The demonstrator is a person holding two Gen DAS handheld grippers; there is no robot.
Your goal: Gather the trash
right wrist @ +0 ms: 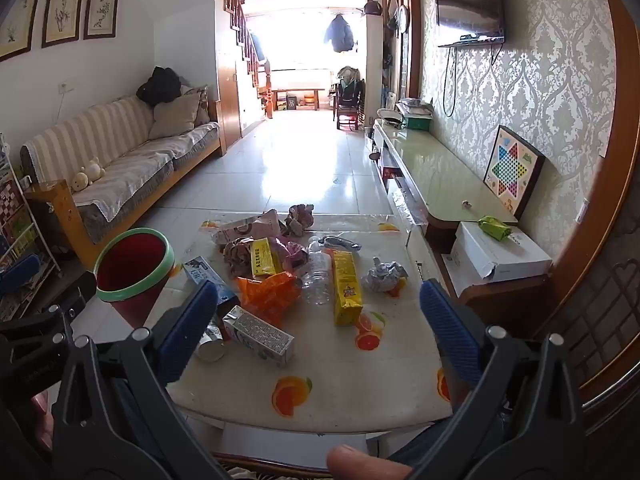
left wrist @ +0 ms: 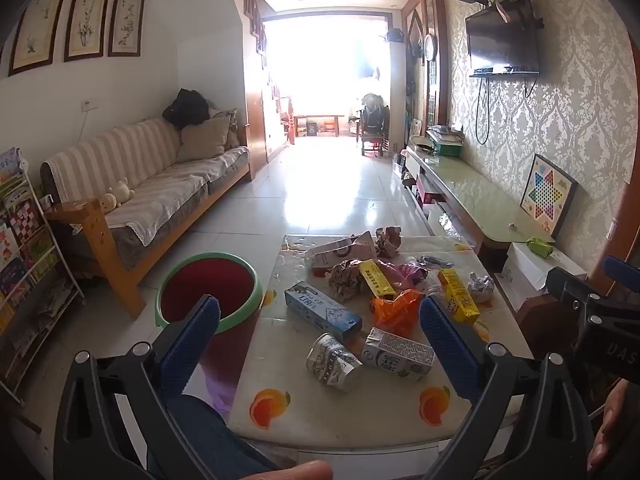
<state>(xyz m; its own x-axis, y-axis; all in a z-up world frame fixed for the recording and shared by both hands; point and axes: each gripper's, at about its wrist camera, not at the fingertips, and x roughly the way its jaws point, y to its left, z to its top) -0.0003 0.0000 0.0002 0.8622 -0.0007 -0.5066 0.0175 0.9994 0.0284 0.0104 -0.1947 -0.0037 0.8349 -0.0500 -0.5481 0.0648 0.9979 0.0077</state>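
- Left wrist view: trash lies scattered over the middle and far part of the worktop (left wrist: pixel 340 412), which has a pale cover printed with orange fruit.
- Nearest items: a crushed can (left wrist: pixel 333 361) lying on its side, touching a white carton (left wrist: pixel 397 354) just beside it.
- Behind these: a blue carton (left wrist: pixel 322 310), an orange wrapper (left wrist: pixel 394 310), and two yellow cartons (left wrist: pixel 376 278) (left wrist: pixel 458 296), one further right than the other.
- Further back: crumpled paper (left wrist: pixel 387 241), a torn paper bag (left wrist: pixel 344 250), and a foil ball (left wrist: pixel 480 286) toward the right edge.
- Right wrist view: a clear plastic bottle (right wrist: pixel 318 270) lies flat between the orange wrapper and a yellow carton.
- Bin (left wrist: pixel 210 294): red inside with a green rim, standing on the floor just beside the worktop's left edge.
- Left gripper (left wrist: pixel 320 312): jaws wide apart, nothing between them, raised above the near trash and tilted downward.
- Right gripper (right wrist: pixel 318 304): jaws wide apart, likewise unloaded, above the worktop.
- Surroundings: striped sofa (left wrist: pixel 152 184) at left, low cabinet (left wrist: pixel 460 184) along the right wall, wall-mounted television (left wrist: pixel 502 40).
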